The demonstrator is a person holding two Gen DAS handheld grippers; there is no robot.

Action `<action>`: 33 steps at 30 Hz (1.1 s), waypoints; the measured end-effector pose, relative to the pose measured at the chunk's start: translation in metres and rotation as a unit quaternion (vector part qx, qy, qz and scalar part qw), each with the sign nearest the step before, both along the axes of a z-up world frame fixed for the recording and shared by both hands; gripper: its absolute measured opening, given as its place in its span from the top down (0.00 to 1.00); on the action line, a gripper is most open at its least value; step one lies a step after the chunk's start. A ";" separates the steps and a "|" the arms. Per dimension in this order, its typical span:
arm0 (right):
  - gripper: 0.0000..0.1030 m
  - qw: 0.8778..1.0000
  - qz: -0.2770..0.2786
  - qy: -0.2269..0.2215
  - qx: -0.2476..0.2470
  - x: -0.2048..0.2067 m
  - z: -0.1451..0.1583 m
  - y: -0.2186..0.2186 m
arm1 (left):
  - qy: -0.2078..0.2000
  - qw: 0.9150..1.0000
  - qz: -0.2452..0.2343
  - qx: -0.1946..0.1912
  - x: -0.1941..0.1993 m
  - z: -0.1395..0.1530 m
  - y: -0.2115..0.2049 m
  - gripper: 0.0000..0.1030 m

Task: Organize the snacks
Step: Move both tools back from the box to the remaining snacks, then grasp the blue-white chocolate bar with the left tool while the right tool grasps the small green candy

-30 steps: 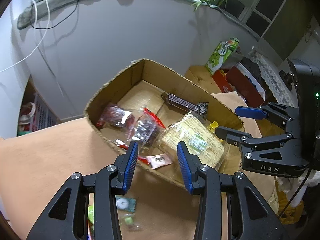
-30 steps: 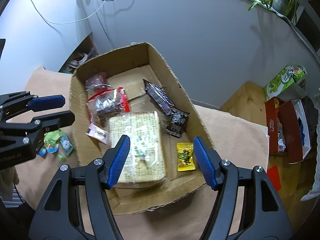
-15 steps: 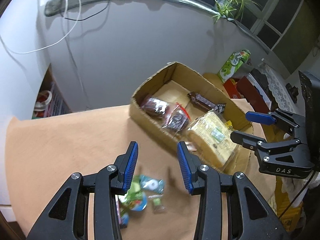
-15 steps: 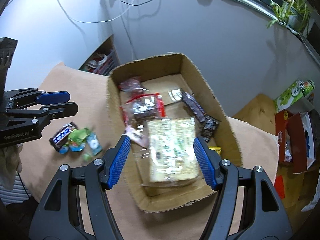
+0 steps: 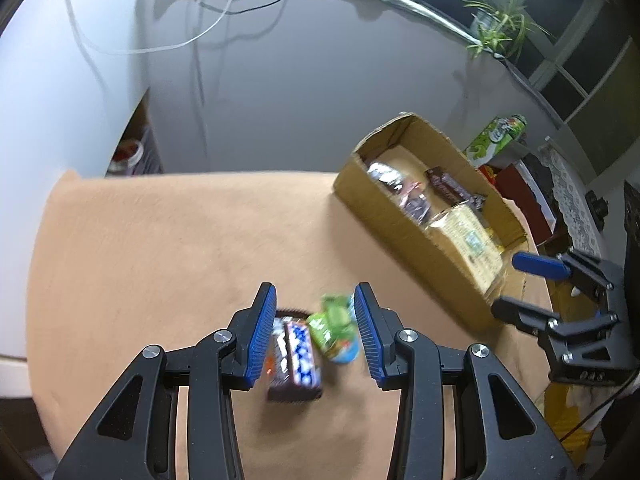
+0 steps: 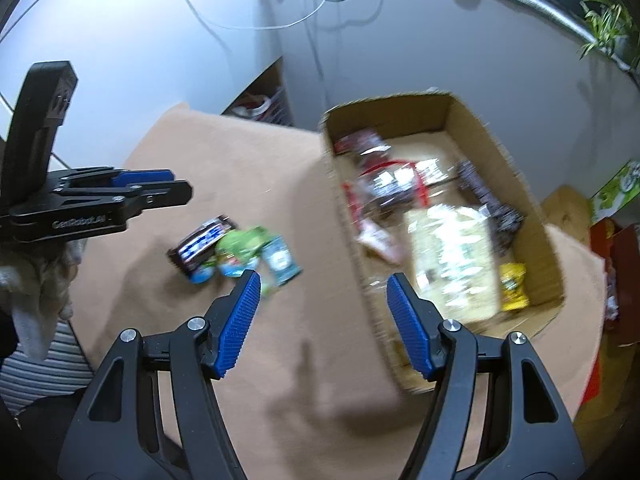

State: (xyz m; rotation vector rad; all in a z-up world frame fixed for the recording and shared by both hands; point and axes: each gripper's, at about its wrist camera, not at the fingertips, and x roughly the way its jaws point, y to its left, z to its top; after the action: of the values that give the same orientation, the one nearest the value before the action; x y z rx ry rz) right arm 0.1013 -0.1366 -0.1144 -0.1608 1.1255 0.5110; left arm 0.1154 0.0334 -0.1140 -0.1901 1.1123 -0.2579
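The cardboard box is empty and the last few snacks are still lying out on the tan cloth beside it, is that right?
Not quite: the cardboard box is not empty. The right wrist view shows it already holds a big cracker pack, a yellow candy packet and dark wrapped snacks. The chocolate bar and green packets do lie on the tan cloth beside it.

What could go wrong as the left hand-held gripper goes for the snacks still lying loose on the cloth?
1. The chocolate bar and the green packets lie touching, so the left hand-held gripper may pinch two at once.
2. Its jaws stand narrowly apart and might push the heap along instead of straddling it.
3. The box already looks crowded, so more snacks could slide out.
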 end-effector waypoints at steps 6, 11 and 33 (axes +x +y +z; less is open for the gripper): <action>0.33 0.999 0.008 0.033 0.000 -0.013 -0.028 0.020 | 0.025 1.000 -0.002 -0.002 -0.011 -0.013 0.005 0.61; 0.33 0.998 0.006 0.058 -0.005 -0.015 -0.051 0.034 | 0.044 0.999 -0.020 0.003 -0.014 -0.023 0.000 0.56; 0.41 0.993 -0.017 0.101 -0.050 0.013 -0.110 0.077 | 0.085 0.991 -0.072 0.070 -0.006 -0.062 -0.016 0.56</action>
State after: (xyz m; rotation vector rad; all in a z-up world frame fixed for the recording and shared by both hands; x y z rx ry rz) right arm 0.1139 -0.0600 -0.2247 -0.1795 1.3504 0.4475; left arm 0.1093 0.0171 -0.1756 -0.0069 1.3104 -0.2942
